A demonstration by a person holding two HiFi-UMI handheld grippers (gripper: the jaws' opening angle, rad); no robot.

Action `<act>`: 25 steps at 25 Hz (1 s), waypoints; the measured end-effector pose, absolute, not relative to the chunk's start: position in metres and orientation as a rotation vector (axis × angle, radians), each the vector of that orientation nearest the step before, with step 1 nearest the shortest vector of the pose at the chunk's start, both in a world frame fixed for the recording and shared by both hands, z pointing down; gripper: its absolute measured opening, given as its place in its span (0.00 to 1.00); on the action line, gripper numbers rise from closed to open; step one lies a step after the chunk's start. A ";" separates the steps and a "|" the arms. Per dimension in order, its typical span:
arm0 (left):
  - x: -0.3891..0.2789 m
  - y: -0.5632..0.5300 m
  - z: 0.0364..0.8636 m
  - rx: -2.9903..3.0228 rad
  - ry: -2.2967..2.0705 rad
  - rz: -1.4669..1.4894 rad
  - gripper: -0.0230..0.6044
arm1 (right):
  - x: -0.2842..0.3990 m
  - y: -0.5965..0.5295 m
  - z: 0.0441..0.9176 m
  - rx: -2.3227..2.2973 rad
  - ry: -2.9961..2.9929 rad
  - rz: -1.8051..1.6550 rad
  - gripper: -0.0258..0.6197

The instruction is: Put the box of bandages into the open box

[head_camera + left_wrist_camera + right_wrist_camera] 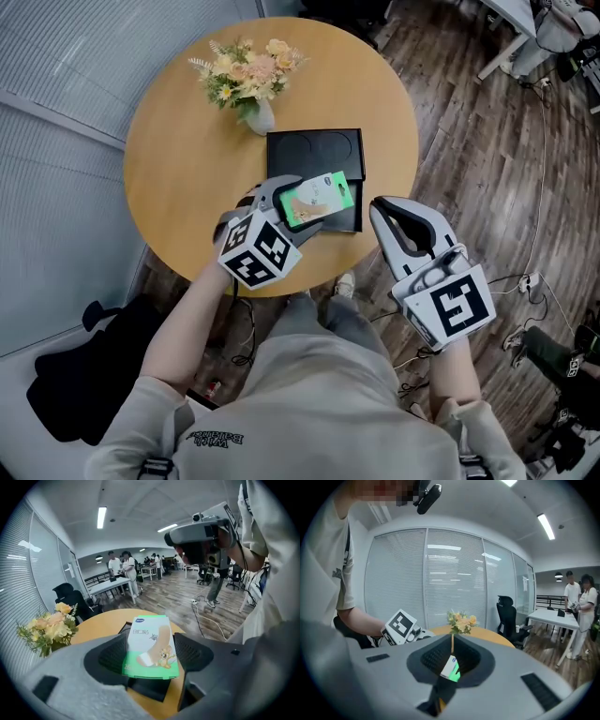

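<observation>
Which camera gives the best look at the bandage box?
The left gripper view: the box of bandages fills the middle, printed face up, clamped by the left gripper. The head view shows it small, over the open box. The right gripper view catches only a sliver past the right gripper.

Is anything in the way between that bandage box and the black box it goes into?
Nothing visible does. The left gripper holds the box of bandages over the open box; the flower vase stands apart.
</observation>
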State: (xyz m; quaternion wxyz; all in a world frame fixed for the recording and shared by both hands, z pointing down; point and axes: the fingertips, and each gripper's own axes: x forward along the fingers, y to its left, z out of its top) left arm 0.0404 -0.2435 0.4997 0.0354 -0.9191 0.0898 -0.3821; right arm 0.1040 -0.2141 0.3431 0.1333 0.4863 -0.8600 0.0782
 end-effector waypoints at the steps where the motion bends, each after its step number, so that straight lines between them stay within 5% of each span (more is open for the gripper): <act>1: 0.041 -0.244 0.509 -2.805 0.270 -1.197 0.58 | 0.105 -0.214 0.347 1.409 -2.489 0.232 0.09; 25: 0.052 -0.243 0.662 -2.815 -0.019 -1.474 0.58 | 0.108 -0.221 0.444 1.371 -2.414 0.543 0.09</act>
